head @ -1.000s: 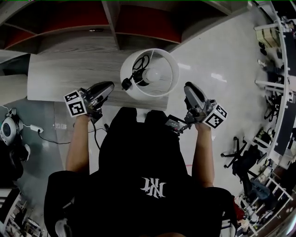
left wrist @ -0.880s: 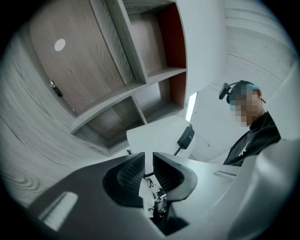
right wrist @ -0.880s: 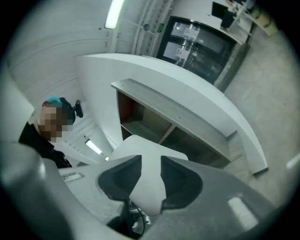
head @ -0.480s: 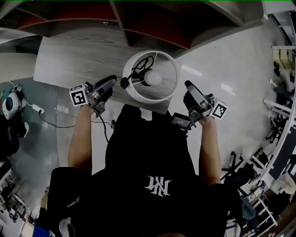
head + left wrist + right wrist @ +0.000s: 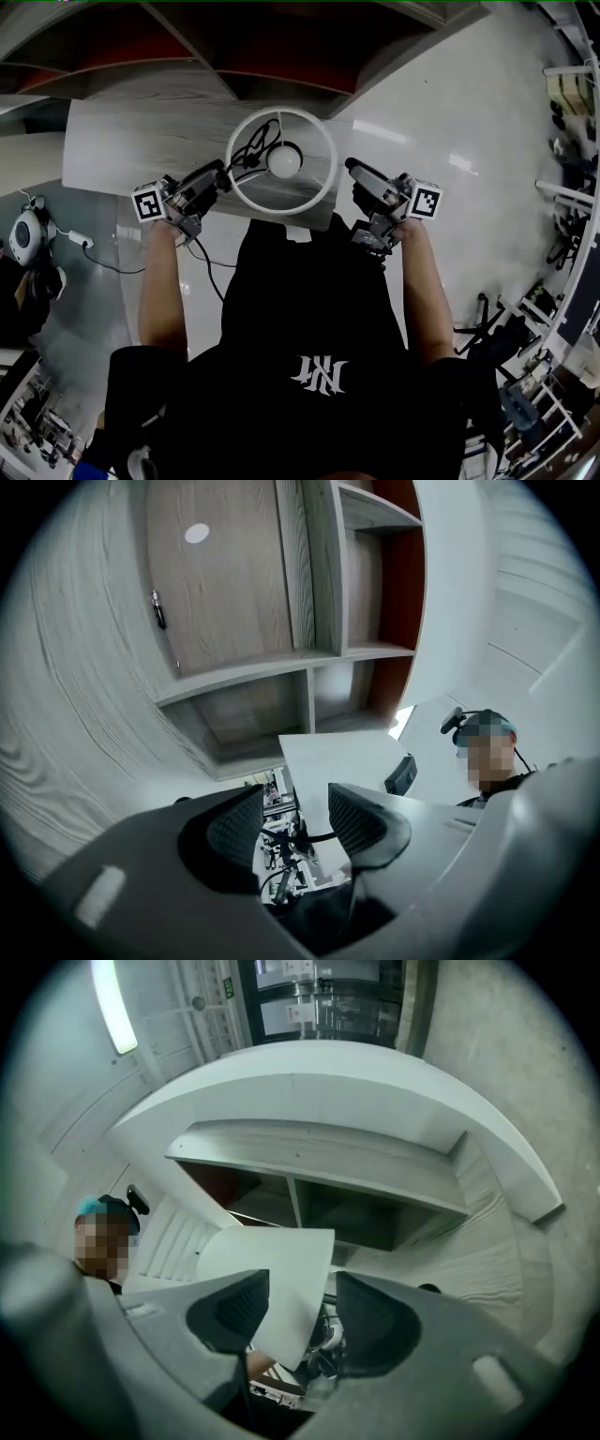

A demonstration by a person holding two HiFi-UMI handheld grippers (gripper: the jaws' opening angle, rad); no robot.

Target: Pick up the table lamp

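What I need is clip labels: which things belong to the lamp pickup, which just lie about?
Job: table lamp, black cord inside its shade, grey table.
Lying about: shelf unit, office chair, white device on the floor.

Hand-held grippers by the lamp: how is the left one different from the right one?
The left hand-held gripper sits at the lampshade's left side, the right hand-held gripper at its right. A black cord crosses between the left one's jaws beside the shade's edge; the right one's jaws straddle the shade wall. Shared: both jaws have just been opening and stand open, not pressing the shade.
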